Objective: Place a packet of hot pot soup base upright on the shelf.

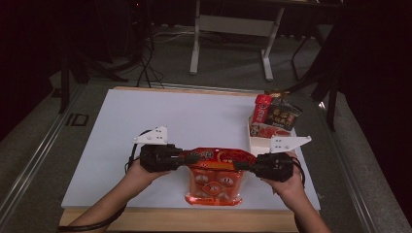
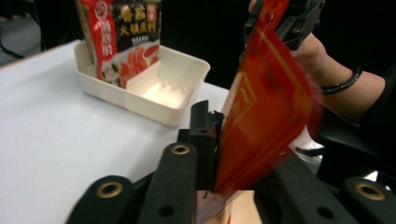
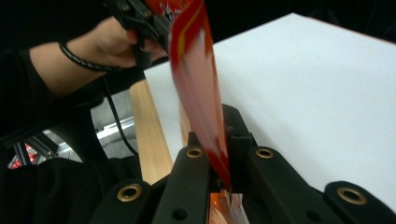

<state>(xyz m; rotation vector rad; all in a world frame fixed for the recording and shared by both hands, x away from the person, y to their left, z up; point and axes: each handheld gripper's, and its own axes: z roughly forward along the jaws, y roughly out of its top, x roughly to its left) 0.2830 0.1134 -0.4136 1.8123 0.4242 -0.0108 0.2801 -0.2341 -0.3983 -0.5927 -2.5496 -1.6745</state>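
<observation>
A red snack pouch (image 1: 216, 175) hangs just above the front of the white table (image 1: 145, 121), stretched between my two grippers. At the pouch's upper left corner, my left gripper (image 1: 190, 156) is shut on it. In the left gripper view the pouch (image 2: 266, 107) stands on edge between the black jaws of the left gripper (image 2: 243, 154). My right gripper (image 1: 244, 165) is shut on the upper right corner. The right gripper view has the pouch (image 3: 198, 79), blurred, pinched between the jaws of the right gripper (image 3: 219, 140).
A white tray (image 1: 257, 141) stands at the table's right side, with a red packet (image 1: 262, 109) and a dark packet (image 1: 283, 115) upright in its far end. The tray's near compartment (image 2: 163, 93) holds nothing. A wooden strip (image 1: 184, 221) edges the front.
</observation>
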